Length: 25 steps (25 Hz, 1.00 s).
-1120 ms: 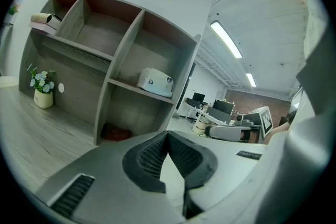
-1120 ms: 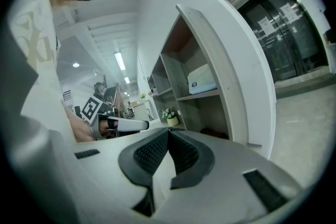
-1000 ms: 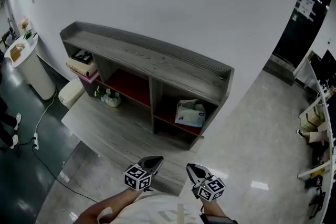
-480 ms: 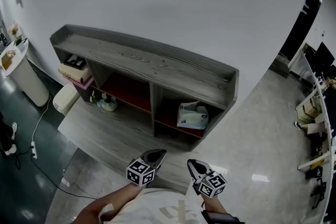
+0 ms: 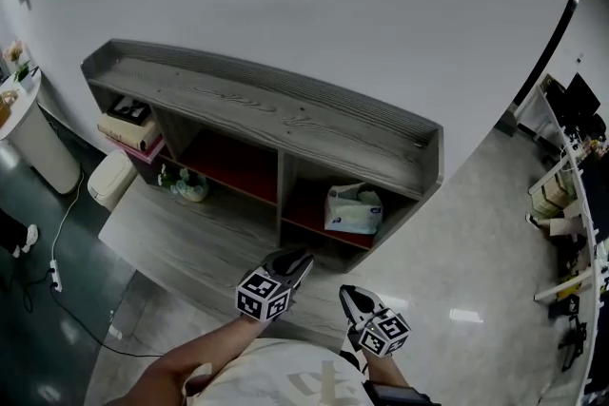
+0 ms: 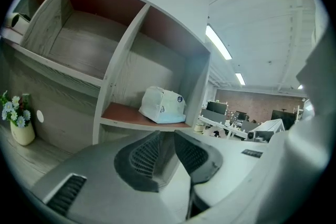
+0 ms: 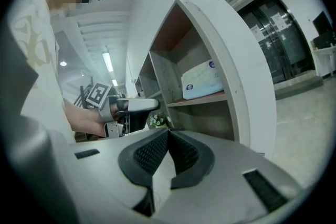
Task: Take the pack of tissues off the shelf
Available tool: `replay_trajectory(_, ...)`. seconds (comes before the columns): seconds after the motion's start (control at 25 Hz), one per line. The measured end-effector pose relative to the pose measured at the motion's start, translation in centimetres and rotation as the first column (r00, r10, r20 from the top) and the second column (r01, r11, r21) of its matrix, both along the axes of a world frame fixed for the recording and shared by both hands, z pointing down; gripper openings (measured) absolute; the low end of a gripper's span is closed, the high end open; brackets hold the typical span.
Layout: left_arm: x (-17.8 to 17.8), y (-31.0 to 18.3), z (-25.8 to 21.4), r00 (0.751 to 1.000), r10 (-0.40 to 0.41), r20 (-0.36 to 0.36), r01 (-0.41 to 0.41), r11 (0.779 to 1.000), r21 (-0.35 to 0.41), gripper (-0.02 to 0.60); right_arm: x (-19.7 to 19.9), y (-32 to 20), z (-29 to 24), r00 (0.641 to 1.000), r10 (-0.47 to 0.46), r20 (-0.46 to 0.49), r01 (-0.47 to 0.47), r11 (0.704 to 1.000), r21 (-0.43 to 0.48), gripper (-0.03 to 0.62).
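**A:** What's different from a second ago?

**B:** The left gripper (image 5: pixel 301 259) has come forward over the edge of the wooden platform (image 5: pixel 181 238), toward the shelf (image 5: pixel 285 109). Its jaws were pressed together then. They are opening now, with a narrow gap and nothing between them. The right gripper (image 5: pixel 345 294) stays low by the person's body, its jaws closed tip to tip on nothing.

**A:** And what's in the compartments?

**B:** A small pot of flowers (image 5: pixel 184 185) stands on the platform at the shelf's foot. The right compartment holds the pack of tissues (image 5: pixel 354 209), which lies on the red-brown board, well apart from both grippers. The far left compartment holds stacked books (image 5: pixel 124 121).

**A:** Any writing you can read?

**B:** The pack carries a round dark-blue mark on its pale wrapper, but the print is too small to read. Each gripper's cube shows black-and-white square markers.
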<state>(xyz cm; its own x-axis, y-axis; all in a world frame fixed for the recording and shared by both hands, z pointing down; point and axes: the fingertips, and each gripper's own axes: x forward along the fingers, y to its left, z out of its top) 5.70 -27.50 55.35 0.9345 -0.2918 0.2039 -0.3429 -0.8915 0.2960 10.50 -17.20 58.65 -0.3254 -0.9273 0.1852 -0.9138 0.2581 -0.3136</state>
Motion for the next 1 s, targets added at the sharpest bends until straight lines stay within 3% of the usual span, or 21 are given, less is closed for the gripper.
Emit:
replay_trajectory(0.08, 0.5, -0.8, -0.5, 1.0, -0.009, 0.0, 0.009, 1.0, 0.013, 0.101, -0.1, 0.1, 0.1, 1.0, 0.01, 0.0, -0.01, 1.0, -0.001, 0.005)
replay_trajectory(0.24, 1.9, -2.5, -1.6, 1.0, -0.023, 0.009, 0.022, 0.999, 0.035, 0.199, 0.0, 0.2, 0.6, 1.0, 0.026, 0.003, -0.026, 1.0, -0.016, 0.005)
replay_trajectory(0.56, 5.2, -4.7, -3.2, 1.0, -0.013, 0.028, 0.011, 0.997, 0.075, 0.281, 0.7, 0.5, 1.0, 0.998, 0.062, 0.002, -0.061, 0.998, -0.031, 0.005)
replay_trajectory(0.68, 6.3, -5.5, -3.4, 0.999, -0.009, 0.049, 0.005, 0.996, 0.093, 0.275, 0.6, 0.7, 1.2, 0.998, 0.066, -0.002, -0.066, 0.997, -0.041, 0.005)
replay_trajectory(0.88, 7.4, -6.3, -3.7, 0.999, -0.018, 0.044, 0.012, 0.993, 0.115, 0.199, 1.1, 1.4, 1.2, 0.996, 0.088, -0.012, -0.089, 0.994, -0.056, 0.005)
replay_trajectory(1.0, 7.9, -6.6, -3.5, 0.998, -0.016, 0.055, 0.01, 0.994, 0.11, 0.198, 1.3, 1.9, 1.4, 0.994, 0.108, -0.011, -0.109, 0.992, -0.062, 0.005)
